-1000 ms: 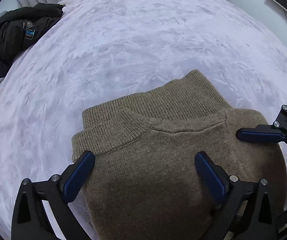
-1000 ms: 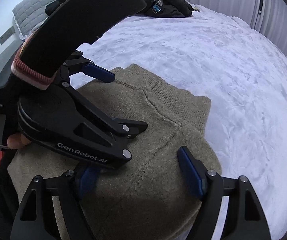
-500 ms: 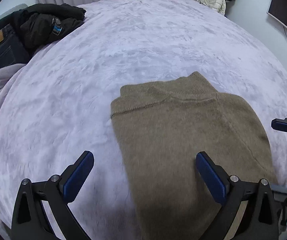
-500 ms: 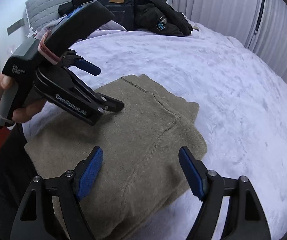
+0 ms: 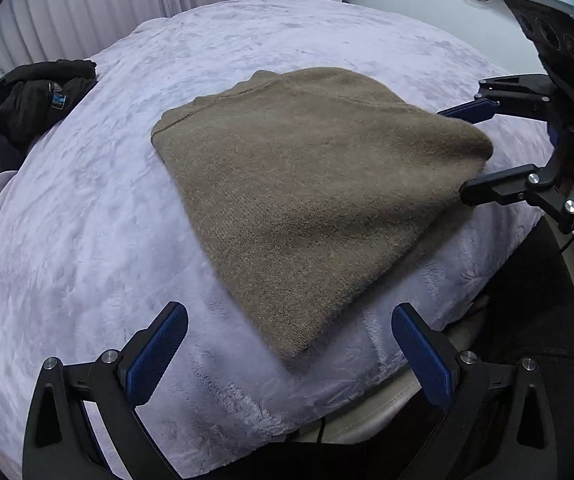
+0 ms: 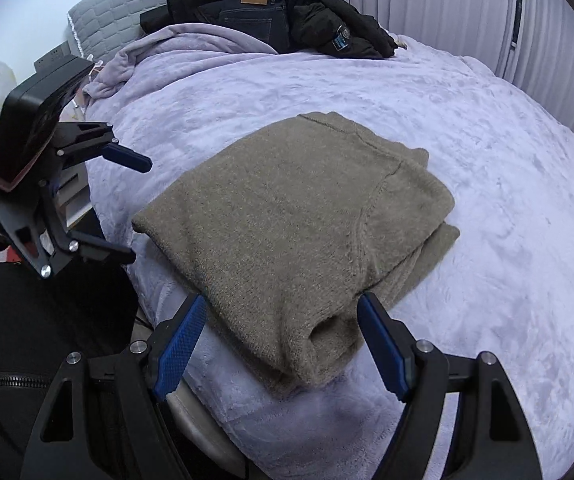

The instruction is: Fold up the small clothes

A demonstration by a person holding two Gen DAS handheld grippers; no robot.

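sweater (image 5: pixel 311 192) folded into a compact stack near bed (image 5: pixel 87 240) edge | left tongs (image 5: pixel 287 356) spread, empty | right tongs (image 6: pixel 283 344) spread, empty, straddling near corner | fold looks done; maybe tidy/stow left

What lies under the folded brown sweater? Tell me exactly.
The folded brown sweater rests on the lilac plush blanket, which shows all around it. Its lower folded layers peek out at the right edge; anything beneath them is covered.

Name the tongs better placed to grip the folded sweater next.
Right. The right tongs are open and straddle the near corner of the brown sweater; the left tongs are open over bare lavender blanket.
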